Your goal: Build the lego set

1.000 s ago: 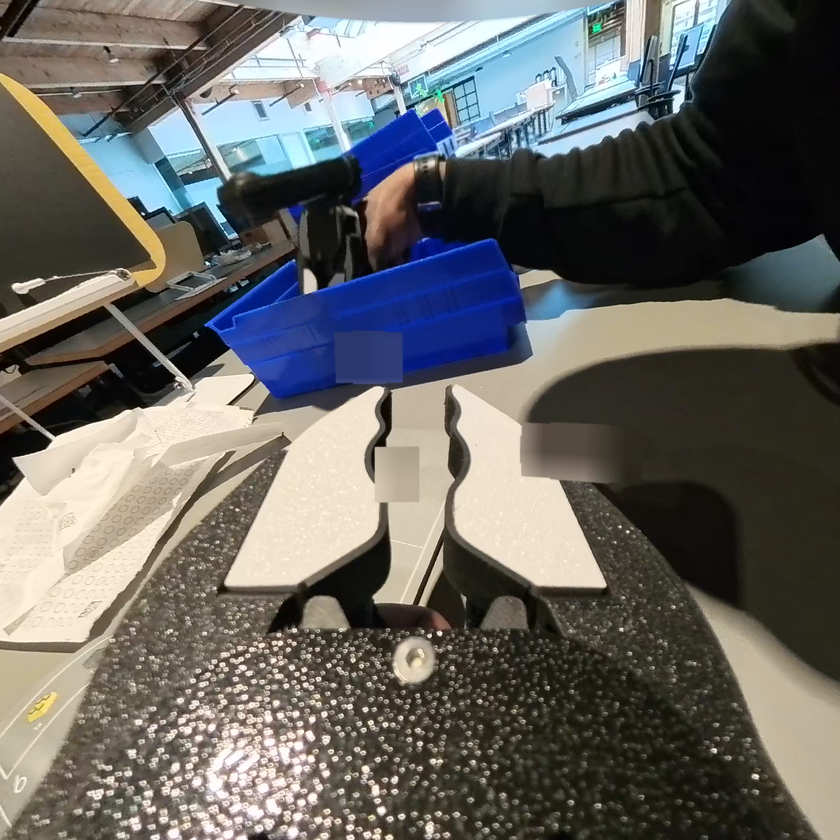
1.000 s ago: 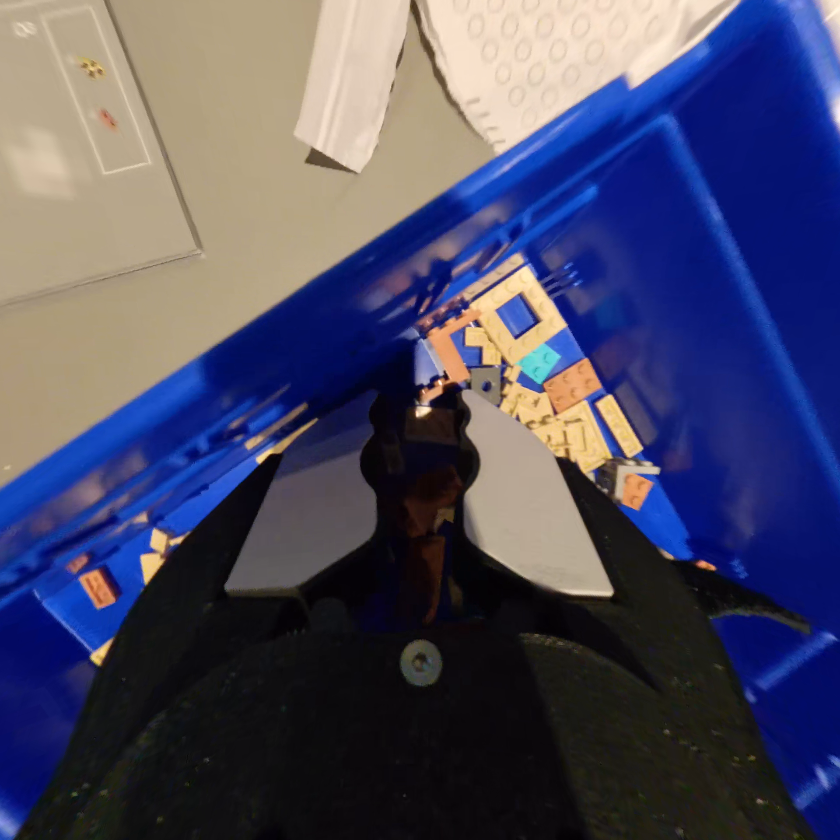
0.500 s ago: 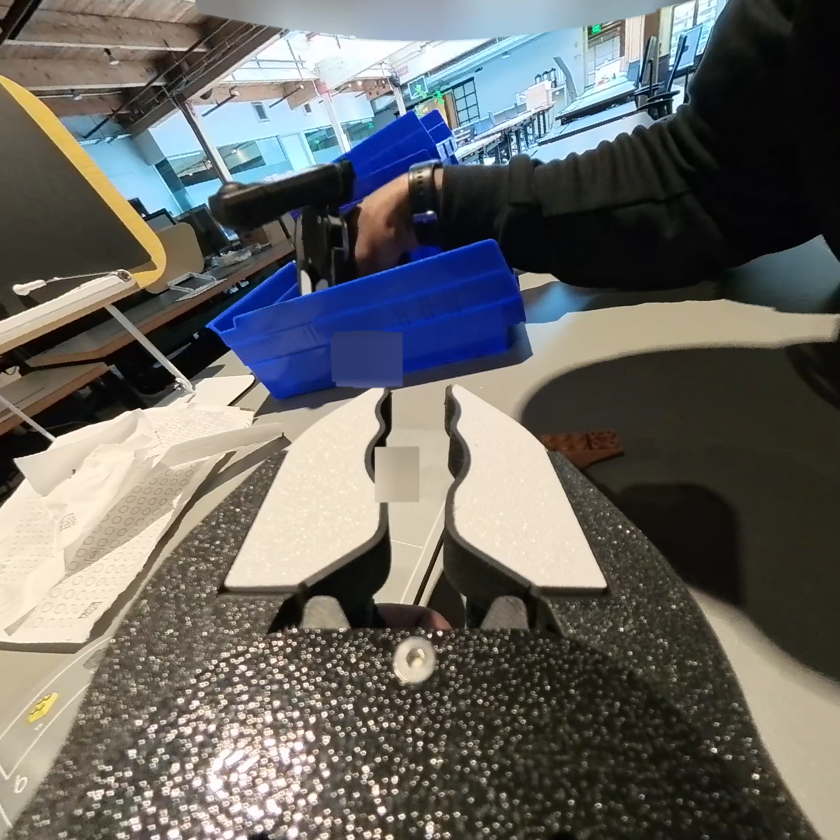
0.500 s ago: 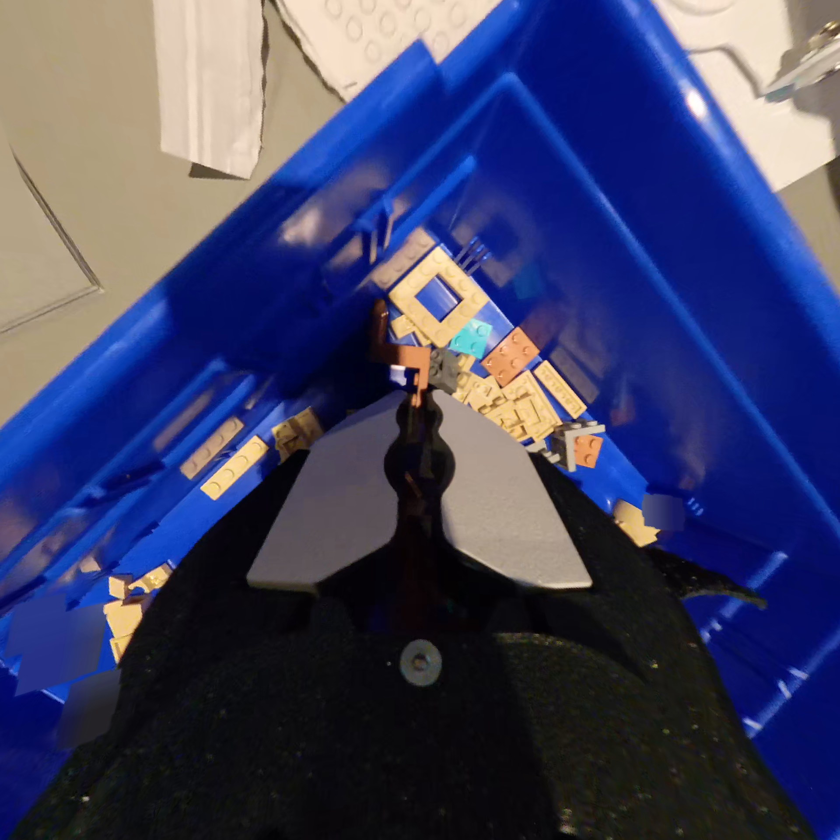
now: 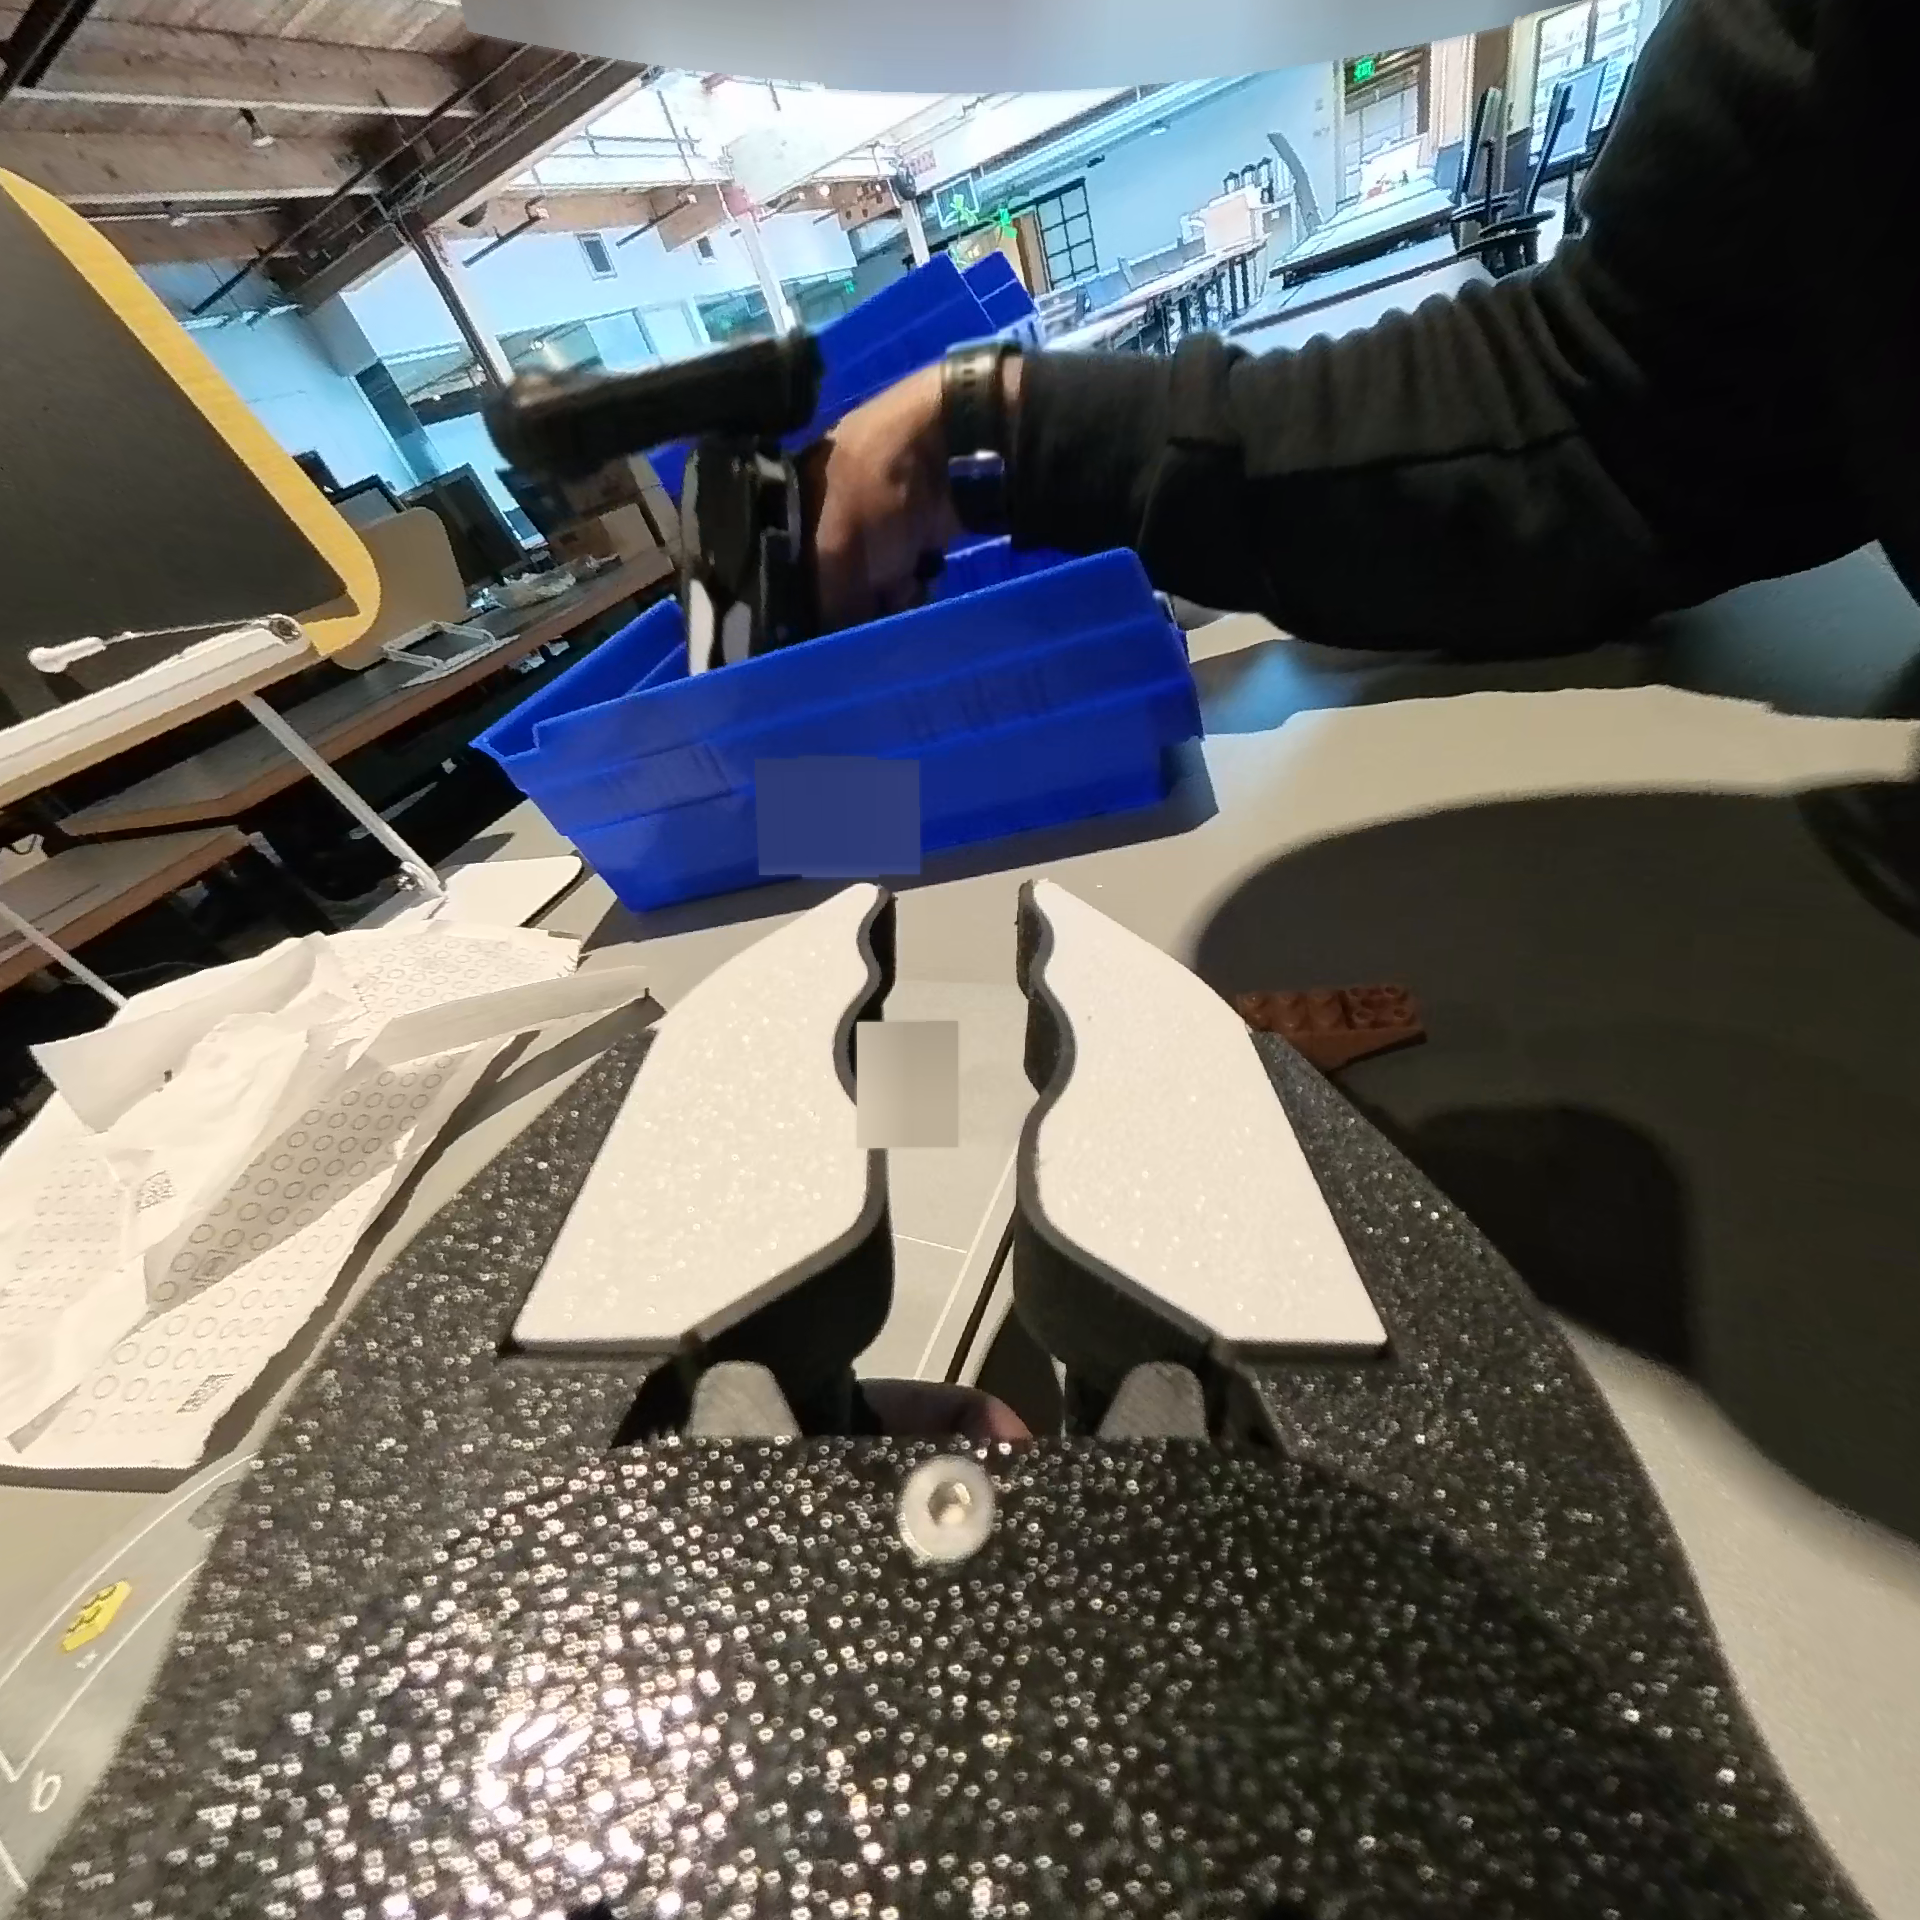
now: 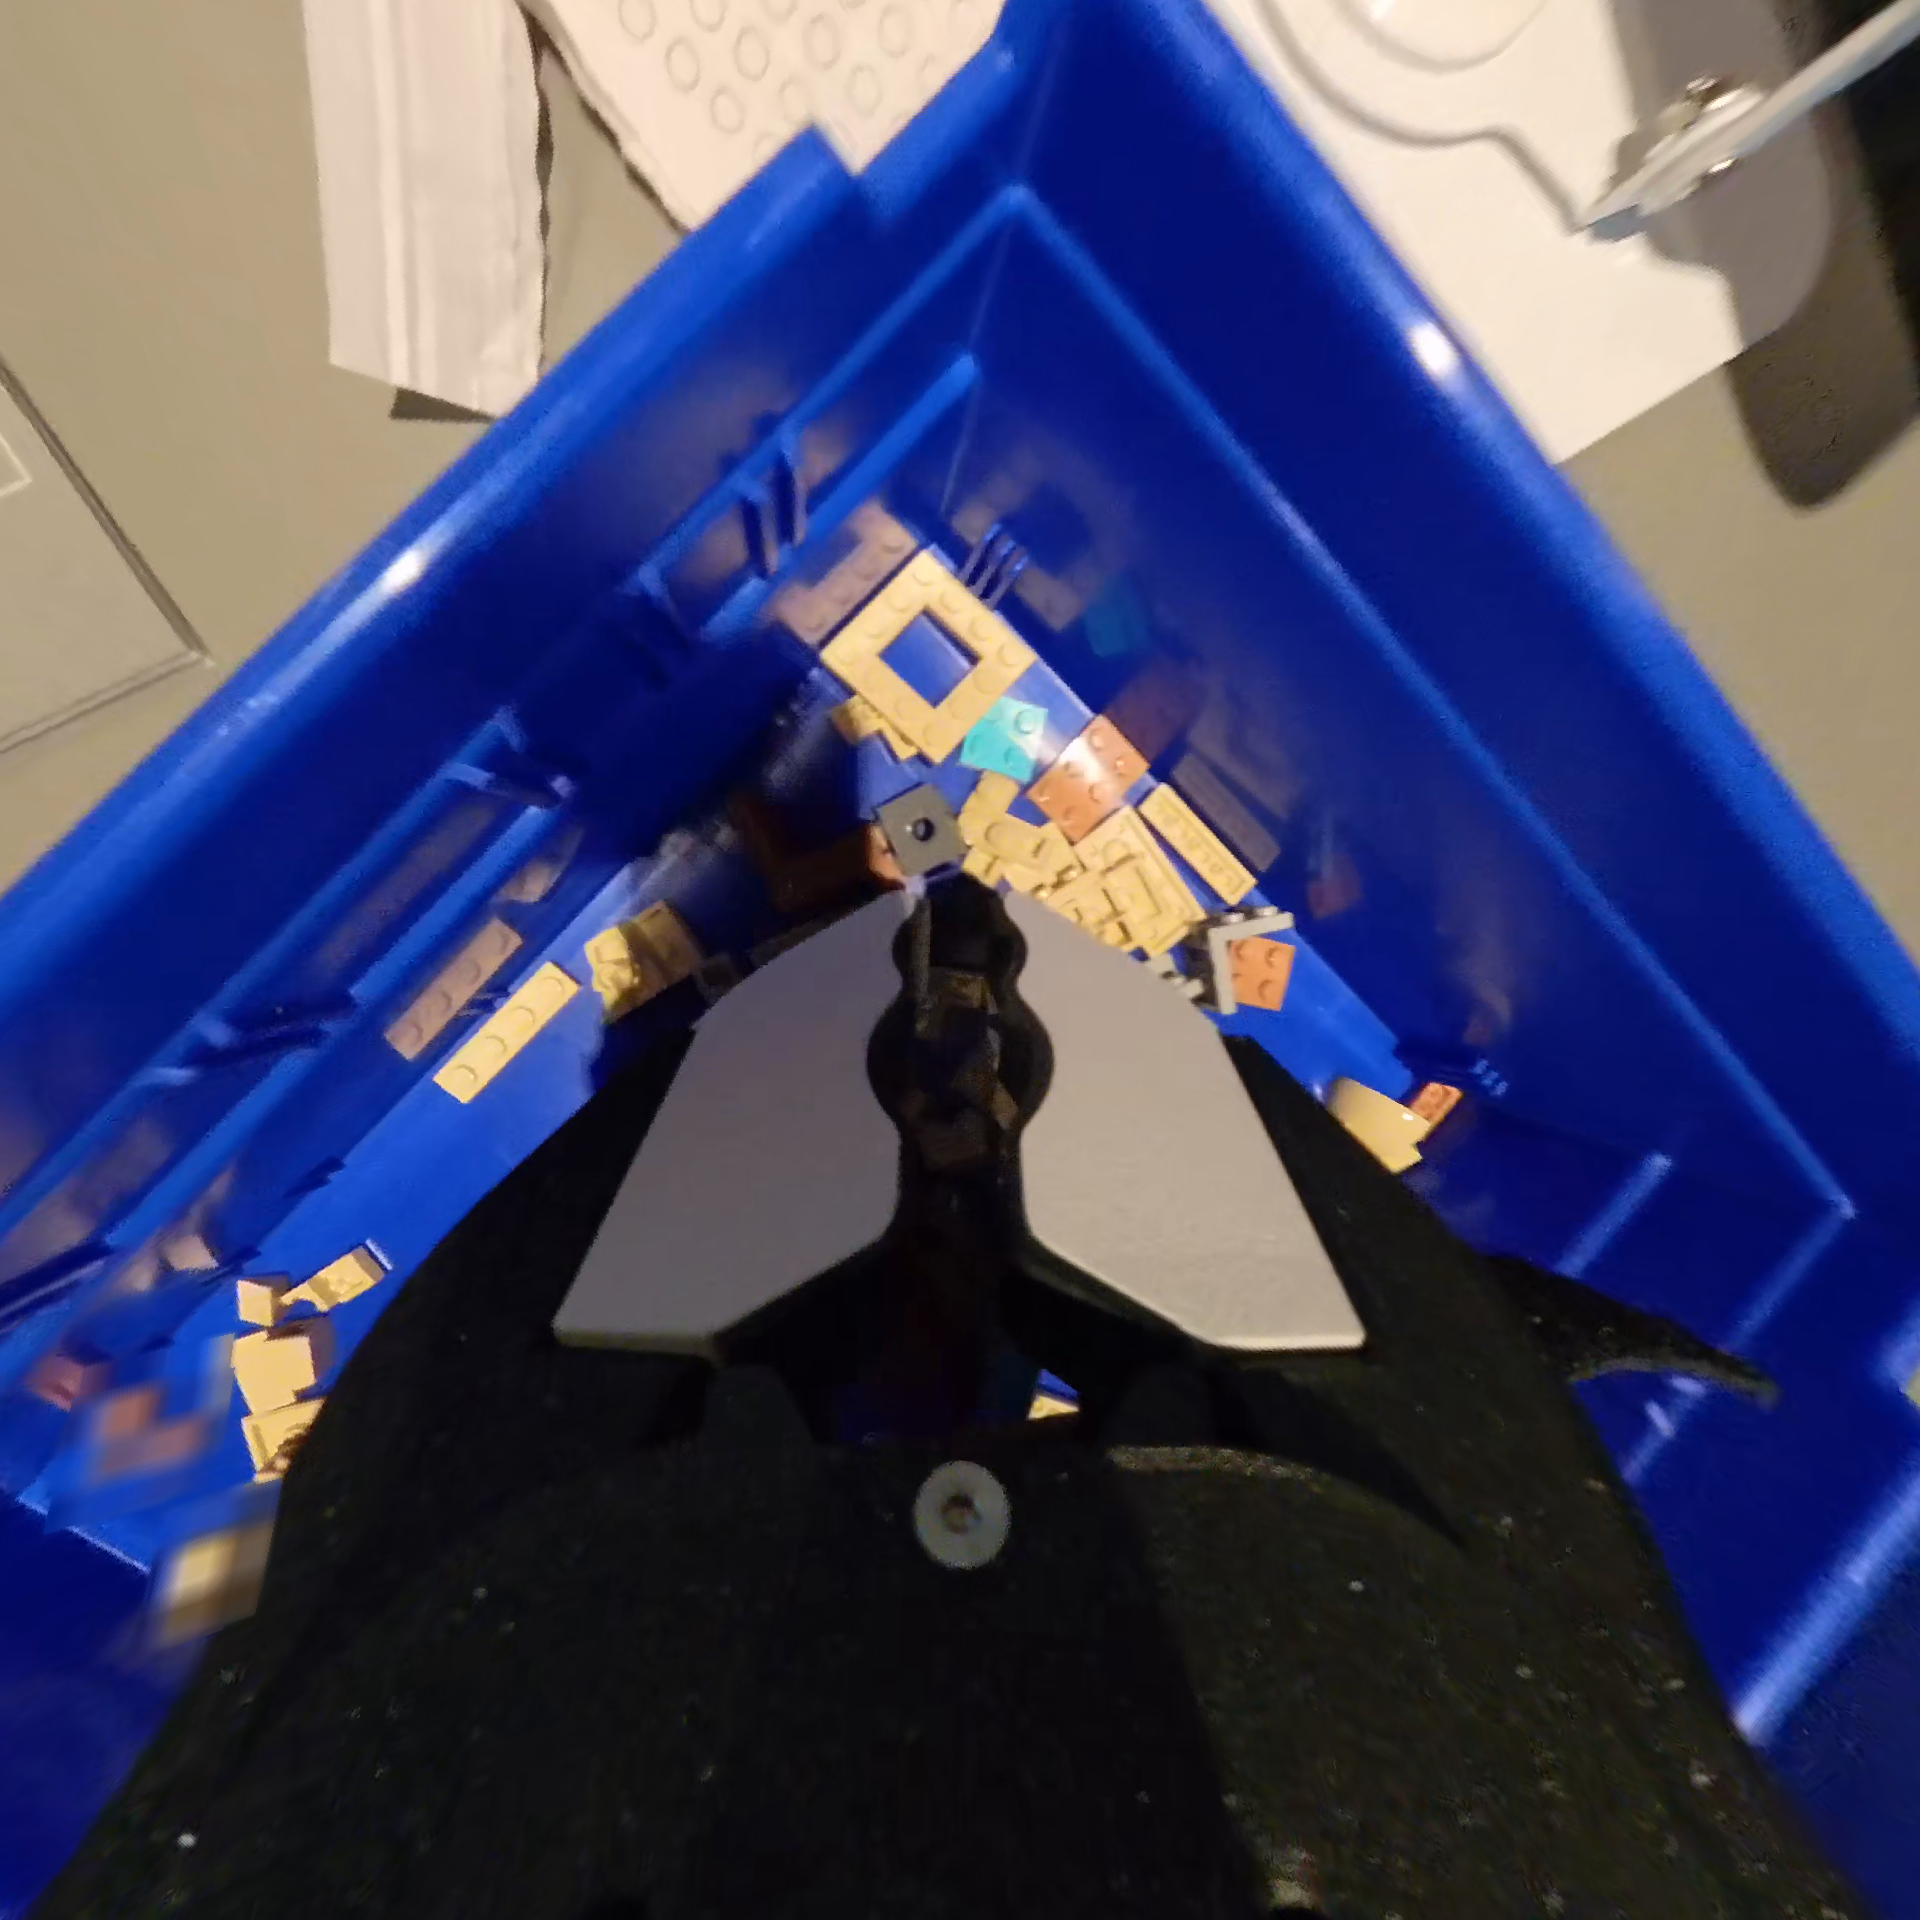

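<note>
Left gripper [image 5: 954, 935] is idling low over the bench [image 5: 1455, 790], jaws parted and empty; a brown plate [image 5: 1340, 1013] is lying just right of it. Farther off, the right gripper [image 6: 954, 902] is reaching into the blue bin [image 6: 1455, 582] of loose lego pieces [image 6: 1122, 883], fingertips nearly closed at a grey square piece [image 6: 920, 831]; whether anything is grasped cannot be told. Risk: the thin plate is likely slipping free, since the pinch is narrow.

In the right wrist view, the black two-finger right gripper [image 6: 951, 904] has its tips nearly together over a small reddish-brown lego piece [image 6: 821, 862], too blurred and shadowed to tell whether it is gripped. Tan lego plates [image 6: 275, 1351] at the blue plastic bin's [image 6: 1507, 727] lower left corner smear into blur. In the left wrist view, the left gripper's body hides part of a dark brown studded plate [image 5: 1340, 1023].
</note>
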Tool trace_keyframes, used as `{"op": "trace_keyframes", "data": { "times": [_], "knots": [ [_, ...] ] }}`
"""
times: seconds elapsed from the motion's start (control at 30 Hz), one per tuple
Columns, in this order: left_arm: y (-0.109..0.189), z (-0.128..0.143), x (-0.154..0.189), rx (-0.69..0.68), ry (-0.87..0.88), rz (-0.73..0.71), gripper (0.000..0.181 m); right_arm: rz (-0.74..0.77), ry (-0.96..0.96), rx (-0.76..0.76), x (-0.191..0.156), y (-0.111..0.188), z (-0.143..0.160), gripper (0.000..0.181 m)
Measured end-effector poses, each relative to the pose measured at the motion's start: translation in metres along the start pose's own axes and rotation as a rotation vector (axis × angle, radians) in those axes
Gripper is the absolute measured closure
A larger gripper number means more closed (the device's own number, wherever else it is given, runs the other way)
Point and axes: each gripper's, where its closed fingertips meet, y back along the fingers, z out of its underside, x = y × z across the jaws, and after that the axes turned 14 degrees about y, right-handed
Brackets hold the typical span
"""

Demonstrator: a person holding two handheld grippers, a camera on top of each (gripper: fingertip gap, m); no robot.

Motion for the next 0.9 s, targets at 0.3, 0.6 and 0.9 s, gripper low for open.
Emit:
{"op": "trace_keyframes", "data": {
  "times": [0.3,0.6,0.9],
  "knots": [
    [0.000,0.000,-0.001,-0.004,0.005,0.000,0.159,0.109,-0.091,0.058,0.029,0.041,0.008,0.170],
    [-0.001,0.000,-0.001,-0.005,0.007,-0.001,0.159,0.132,-0.158,0.104,0.036,0.054,0.004,0.170],
    [-0.001,0.001,-0.002,-0.007,0.006,-0.002,0.159,0.148,-0.210,0.151,0.041,0.063,0.000,0.171]
  ]
}}
